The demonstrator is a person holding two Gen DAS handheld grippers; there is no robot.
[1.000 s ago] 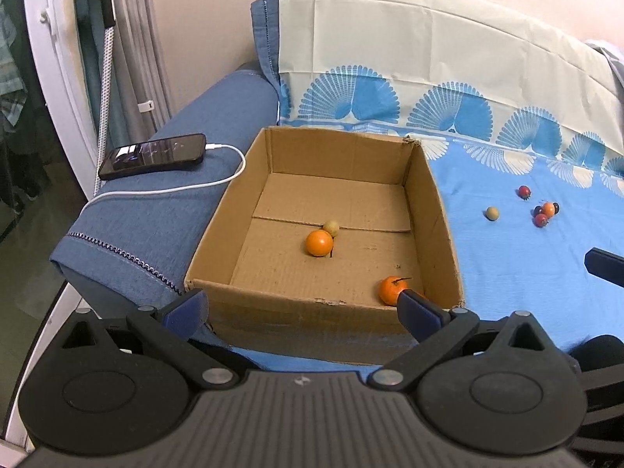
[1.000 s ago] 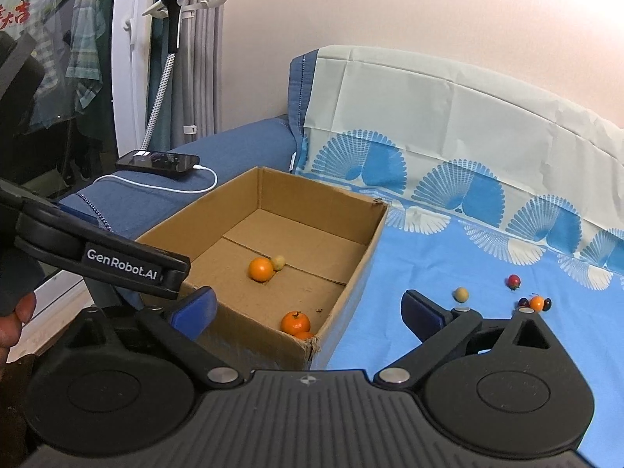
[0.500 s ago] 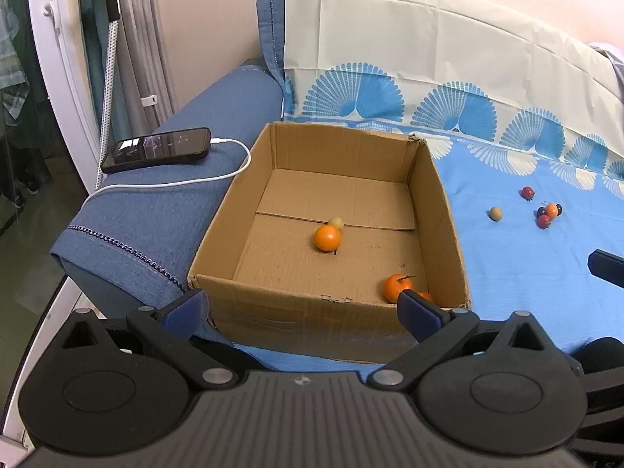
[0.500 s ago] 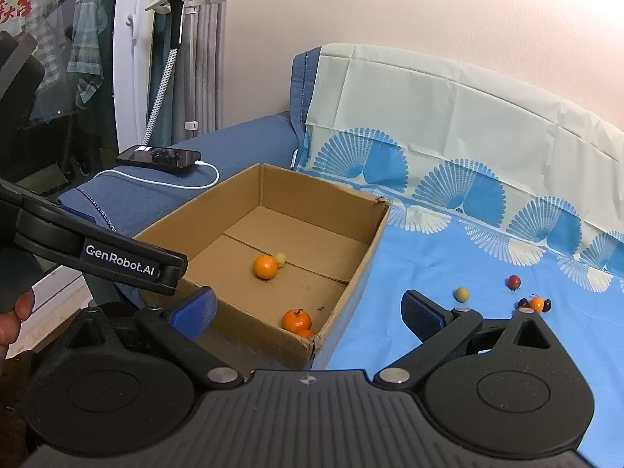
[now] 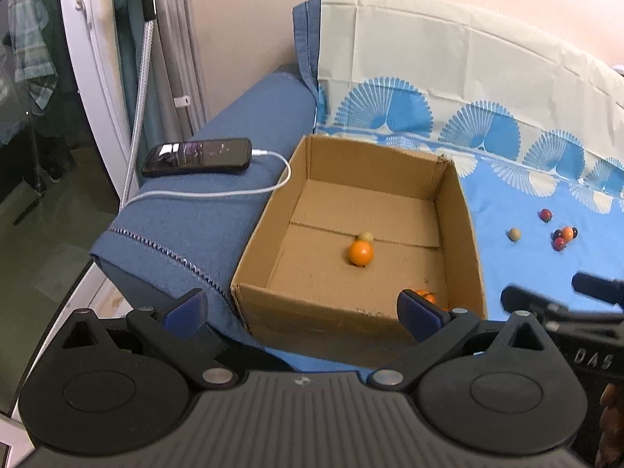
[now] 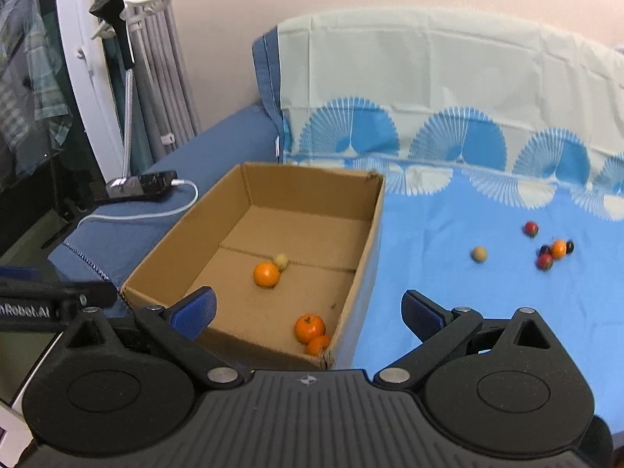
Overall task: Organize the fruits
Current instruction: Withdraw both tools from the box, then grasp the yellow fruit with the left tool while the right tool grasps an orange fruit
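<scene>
The right gripper has its blue-padded fingers spread wide with nothing between them, and it hangs above the near corner of the cardboard box. The left gripper is spread and empty too, low over the box's near wall.

Inside the box lie an orange touching a small pale fruit near the middle, and two more oranges pressed together in the near right corner. Out on the blue bedsheet, well apart from the box, a pale round fruit sits alone; near it is a cluster of small red, dark and orange fruits, with one red fruit just beyond.

These loose fruits look light, smooth and round, so they will likely roll on the soft sheet and bruise if squeezed hard. Being round, they show no long axis or heading; a gentle pinch across the widest middle, from above, seems best. The lone pale one is probably easiest to take.
</scene>
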